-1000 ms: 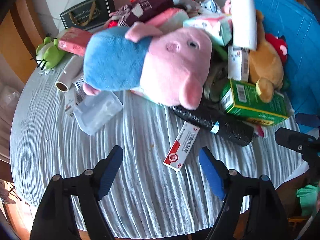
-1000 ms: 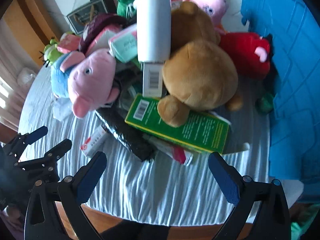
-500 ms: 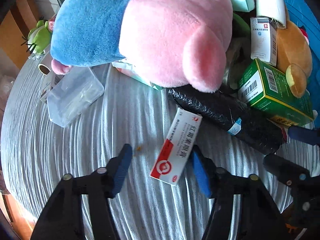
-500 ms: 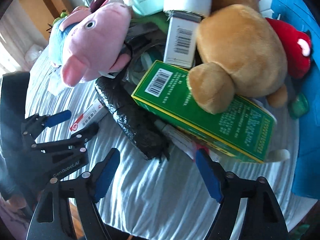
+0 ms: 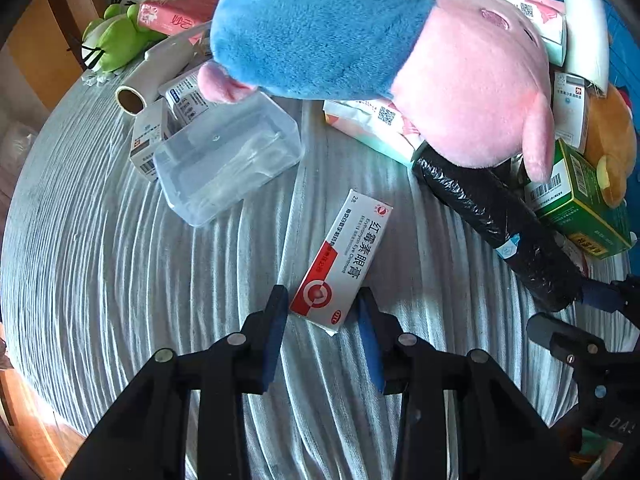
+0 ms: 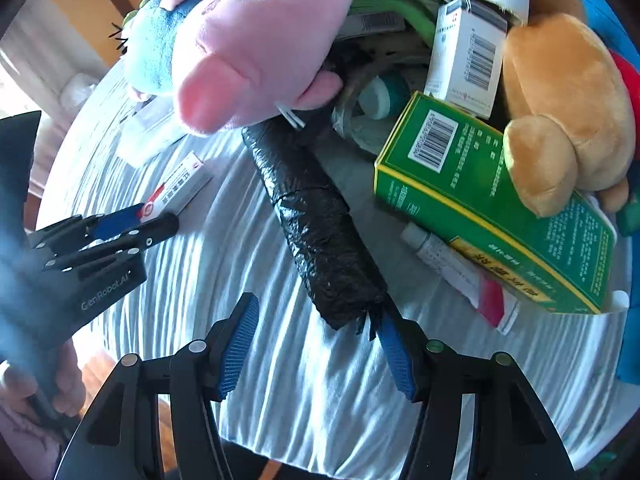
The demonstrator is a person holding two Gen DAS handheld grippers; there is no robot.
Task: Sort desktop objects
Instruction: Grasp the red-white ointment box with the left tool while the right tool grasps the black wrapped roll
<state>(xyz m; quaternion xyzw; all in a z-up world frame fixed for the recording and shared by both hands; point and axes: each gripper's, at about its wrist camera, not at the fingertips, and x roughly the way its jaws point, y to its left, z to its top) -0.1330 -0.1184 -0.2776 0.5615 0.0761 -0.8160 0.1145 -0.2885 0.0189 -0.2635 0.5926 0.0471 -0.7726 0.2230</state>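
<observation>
Left wrist view: the left tool (image 5: 322, 312) points steeply down at the bench (image 5: 120, 272), which wears a ribbed grey cloth. Its jaws are closing, with the near end of a white and red ointment box (image 5: 344, 258) lying between them; the blue pads stand just beside the box's edges, and whether they already press on it cannot be told. The box lies flat on the cloth, alone, near the middle. Far left of it sits a clear plastic tub (image 5: 228, 162), and behind that a pink and blue pig plush (image 5: 380, 52) tops a heap of cartons and toys.

Right wrist view: the right tool (image 6: 316, 344) is also closing, its pads on either side of the near end of a black wrapped roll (image 6: 320, 232). The right pad sits at the roll's frayed tip, while the left pad stands clear of it. A green carton (image 6: 480, 204) lies to the right under a tan plush (image 6: 560, 112).
</observation>
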